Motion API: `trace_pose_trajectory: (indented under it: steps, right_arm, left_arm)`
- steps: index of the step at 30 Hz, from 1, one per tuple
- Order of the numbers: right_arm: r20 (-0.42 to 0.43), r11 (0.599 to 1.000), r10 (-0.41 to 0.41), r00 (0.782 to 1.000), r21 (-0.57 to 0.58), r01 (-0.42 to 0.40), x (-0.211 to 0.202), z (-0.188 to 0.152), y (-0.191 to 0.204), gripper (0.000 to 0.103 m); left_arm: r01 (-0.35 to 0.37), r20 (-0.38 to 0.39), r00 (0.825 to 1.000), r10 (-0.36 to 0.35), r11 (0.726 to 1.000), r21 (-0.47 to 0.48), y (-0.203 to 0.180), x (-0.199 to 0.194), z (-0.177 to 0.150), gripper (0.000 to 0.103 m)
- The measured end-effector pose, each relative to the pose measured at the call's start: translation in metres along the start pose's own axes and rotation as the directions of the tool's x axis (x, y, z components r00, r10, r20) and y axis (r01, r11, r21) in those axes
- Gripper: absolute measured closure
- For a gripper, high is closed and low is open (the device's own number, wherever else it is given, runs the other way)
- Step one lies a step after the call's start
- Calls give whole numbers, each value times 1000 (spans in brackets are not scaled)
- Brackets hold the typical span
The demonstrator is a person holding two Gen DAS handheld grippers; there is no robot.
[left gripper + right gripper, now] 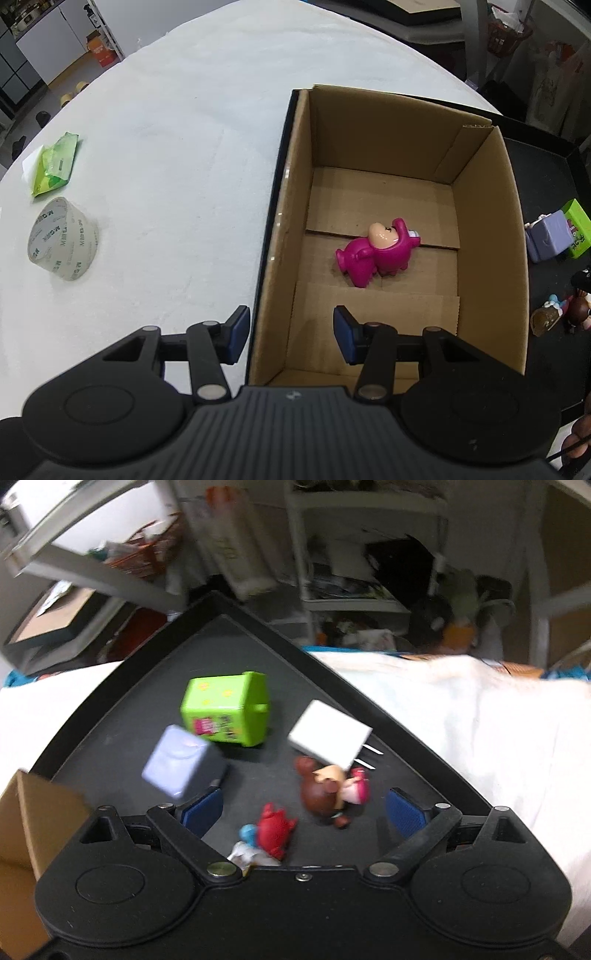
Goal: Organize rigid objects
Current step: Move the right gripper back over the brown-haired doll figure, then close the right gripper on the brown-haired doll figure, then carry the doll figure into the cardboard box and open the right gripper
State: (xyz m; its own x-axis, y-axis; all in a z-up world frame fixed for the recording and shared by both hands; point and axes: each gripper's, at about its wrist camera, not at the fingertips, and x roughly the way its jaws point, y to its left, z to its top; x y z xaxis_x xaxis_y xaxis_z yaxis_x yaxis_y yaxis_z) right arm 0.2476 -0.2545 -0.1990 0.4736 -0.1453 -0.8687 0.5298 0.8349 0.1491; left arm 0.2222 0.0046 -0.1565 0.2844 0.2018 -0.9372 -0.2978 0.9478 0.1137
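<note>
A magenta toy figure (376,251) lies on its side on the floor of an open cardboard box (491,229). My left gripper (291,334) is open and empty, straddling the box's near left wall. My right gripper (303,810) is open and empty above a black tray (110,734). On the tray are a green toy box (225,707), a lavender cube (181,764), a white plug adapter (328,734), a brown bear figure (325,790) and a red-and-blue figure (269,834) between the fingers.
A roll of clear tape (61,240) and a green wipes pack (55,164) lie at the left on the white tablecloth (177,147). The box's corner (26,823) shows in the right wrist view. Shelves with clutter stand behind the table.
</note>
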Motion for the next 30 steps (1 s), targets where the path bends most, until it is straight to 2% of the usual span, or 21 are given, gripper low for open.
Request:
trace_pose_trajectory:
  steps: [5,10,13,14,16,17,25,30]
  right_arm:
    - [-3,999,-33,999,8,33,11,4,-5,8]
    - [-26,995,-55,998,77,57,24,6,-19,10]
    - [-36,994,-62,997,88,64,31,8,-23,22]
    - [-38,995,-54,998,87,57,33,7,-23,29]
    - [-6,997,-58,998,54,58,29,5,-20,59]
    - [6,999,-36,999,38,36,27,5,-18,61]
    - [-5,995,48,999,89,-48,21,7,-25,62]
    - [27,993,101,995,60,-103,9,5,-22,62]
  left_arm:
    - [-36,2,999,36,999,14,-10,1,2,53]
    - [-64,3,998,64,998,24,-16,4,3,48]
    - [-73,3,997,73,997,27,-18,5,4,47]
    - [-77,4,997,77,997,28,-18,5,4,47]
    - [-77,4,997,77,997,28,-19,5,4,47]
    - [-77,4,997,77,997,28,-18,5,4,47]
    - [-68,11,998,67,997,34,-17,4,3,47]
    - [-45,12,999,45,999,21,-14,4,4,47]
